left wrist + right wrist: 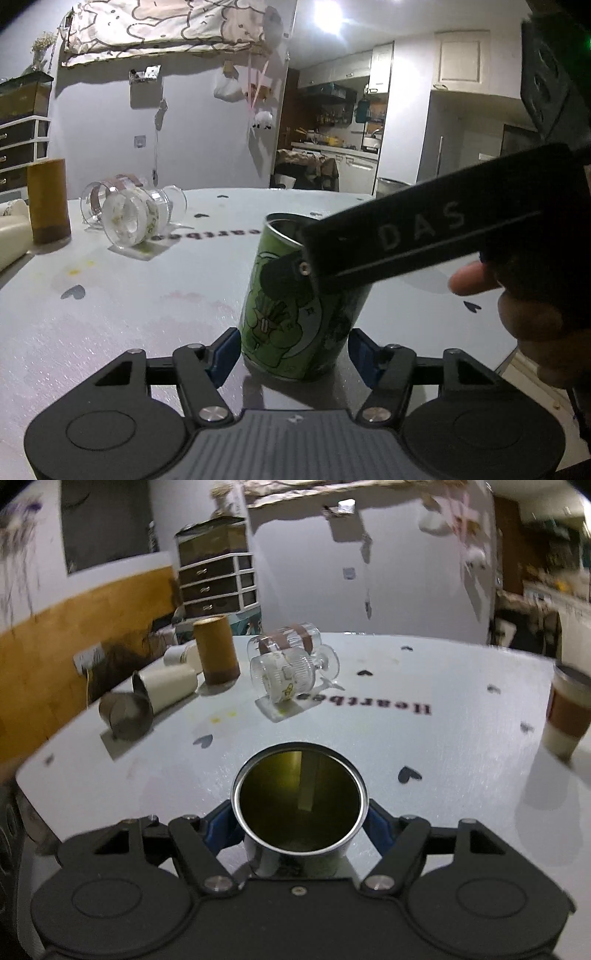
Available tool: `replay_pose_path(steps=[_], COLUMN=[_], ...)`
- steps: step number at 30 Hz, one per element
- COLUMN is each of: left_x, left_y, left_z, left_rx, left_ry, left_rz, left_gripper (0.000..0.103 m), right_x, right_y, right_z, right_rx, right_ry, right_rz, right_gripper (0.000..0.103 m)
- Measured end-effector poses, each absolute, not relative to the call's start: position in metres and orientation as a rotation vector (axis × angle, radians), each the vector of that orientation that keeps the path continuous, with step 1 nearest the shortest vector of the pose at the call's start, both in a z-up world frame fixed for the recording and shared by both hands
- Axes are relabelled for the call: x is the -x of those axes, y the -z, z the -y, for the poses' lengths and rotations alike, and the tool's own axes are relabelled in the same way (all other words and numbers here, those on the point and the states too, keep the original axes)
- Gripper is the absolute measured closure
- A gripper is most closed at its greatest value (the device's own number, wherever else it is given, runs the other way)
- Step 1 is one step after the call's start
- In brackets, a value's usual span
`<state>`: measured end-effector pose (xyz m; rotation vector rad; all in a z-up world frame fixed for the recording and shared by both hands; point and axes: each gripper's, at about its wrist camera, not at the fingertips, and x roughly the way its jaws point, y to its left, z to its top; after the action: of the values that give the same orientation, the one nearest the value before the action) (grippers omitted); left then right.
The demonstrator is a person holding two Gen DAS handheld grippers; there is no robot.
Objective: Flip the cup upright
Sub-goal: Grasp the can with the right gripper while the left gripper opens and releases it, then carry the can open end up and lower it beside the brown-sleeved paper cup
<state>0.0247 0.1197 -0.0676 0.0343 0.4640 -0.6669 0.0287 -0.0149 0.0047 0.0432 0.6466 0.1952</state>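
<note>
Cup: the green cup [303, 299] stands mouth up on the white table [129, 314], leaning a little; in the right wrist view its round open mouth [300, 805] faces up and the inside looks dark yellow

Right tongs: the right gripper [300, 823] pinches the cup near its top, with a blue pad [221, 830] pressed on each side of the rim; in the left wrist view its long black body [424, 236] reaches down to the cup from the right, and one black finger lies flat on the cup's green side

Left tongs: the left gripper [293, 354] is spread wide, a blue pad [225, 354] on each side of the cup's bottom part; the pads sit just beside the cup and I cannot tell if they touch it

Hand: a hand [517, 314] holds the right gripper, to the right of the cup

Glass cups: two clear glass cups [291, 664] lie on their sides, behind the cup and a bit to its left

Brown tube: a tall brown tube [216, 650] stands left of the glass cups

Paper cups: white paper cups [166, 686] lie on their sides, left of the brown tube

Coffee cup: a cup with a brown band [567, 712] stands far to the right of the green cup
</note>
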Motion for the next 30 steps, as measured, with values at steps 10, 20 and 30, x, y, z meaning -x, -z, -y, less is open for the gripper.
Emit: replay_pose_path(steps=[10, 20, 30], left_x=[-0.026, -0.03, -0.032], left_y=[0.069, 0.07, 0.068], left_z=[-0.124, -0.13, -0.134], left_rx=[-0.024, -0.017, -0.02], left_ry=[0.645, 0.614, 0.563], left_rz=[-0.468, -0.47, -0.463], left_gripper=[0.038, 0.038, 0.029], right_x=[-0.068, -0.139, -0.19], right_y=[-0.013, -0.023, -0.01], right_z=[0.041, 0.127, 0.15], right_rx=[0.073, 0.038, 0.032], right_ry=[-0.025, 0.267, 0.386], right_rz=[-0.56, -0.522, -0.518], right_gripper=[0.029, 0.029, 0.029])
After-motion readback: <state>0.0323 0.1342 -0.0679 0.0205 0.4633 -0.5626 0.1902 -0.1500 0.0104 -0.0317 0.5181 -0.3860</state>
